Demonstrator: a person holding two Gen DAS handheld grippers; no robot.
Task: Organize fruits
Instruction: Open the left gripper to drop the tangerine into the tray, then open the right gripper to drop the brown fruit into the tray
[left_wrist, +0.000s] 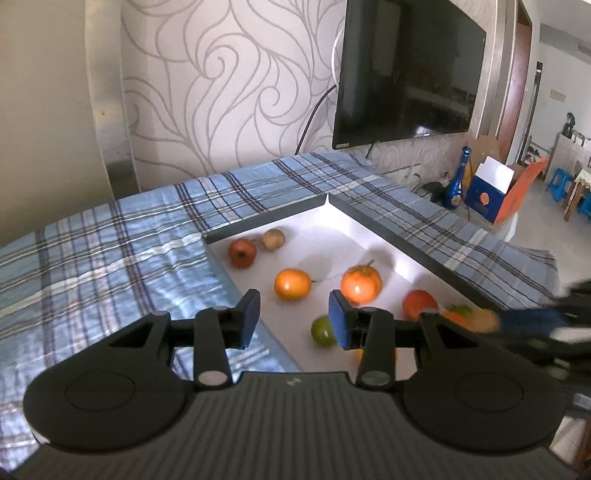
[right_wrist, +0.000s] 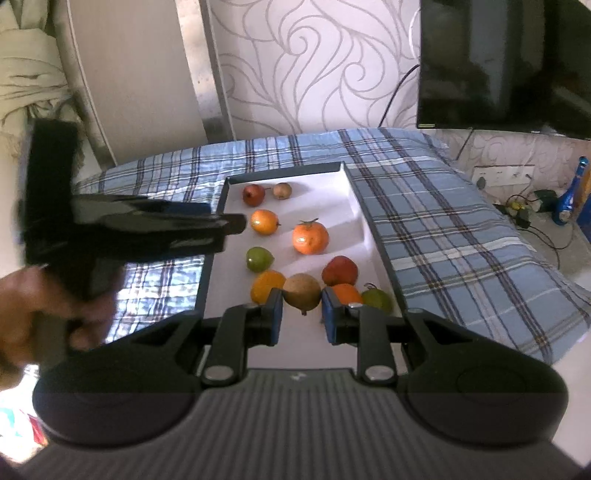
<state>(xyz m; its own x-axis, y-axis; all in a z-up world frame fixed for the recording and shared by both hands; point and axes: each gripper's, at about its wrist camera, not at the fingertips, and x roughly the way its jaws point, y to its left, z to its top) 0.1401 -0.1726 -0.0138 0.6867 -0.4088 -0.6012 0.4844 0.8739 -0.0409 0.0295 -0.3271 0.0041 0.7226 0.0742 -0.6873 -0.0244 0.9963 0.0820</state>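
So the brownish pear (right_wrist: 301, 300) is sat at the near end of the white tray (right_wrist: 354, 206), right between the pads of the right hand-held gripper (right_wrist: 302, 318), straight ahead of it with its stem end pointed down toward the camera. The jaws are only partly spread and flank the fruit closely; whether the pads are actually touching it can't be told for sure, so it isn't counted as gripped yet. It's packed tight: a yellow-orange fruit (right_wrist: 265, 285) just beside on the left, a small orange (right_wrist: 345, 293) and a green fruit (right_wrist: 377, 300) on the right, a red apple (right_wrist: 340, 270) behind, so any of those could probably get nudged when the jaws close. The left hand-held gripper (left_wrist: 293, 319) is held spread wide and empty over the tray's left edge, pointed toward two oranges (left_wrist: 293, 283) farther in, so the right one is clearly nearer. Everything's on a blue plaid cloth (right_wrist: 443, 221) over the tabletop.
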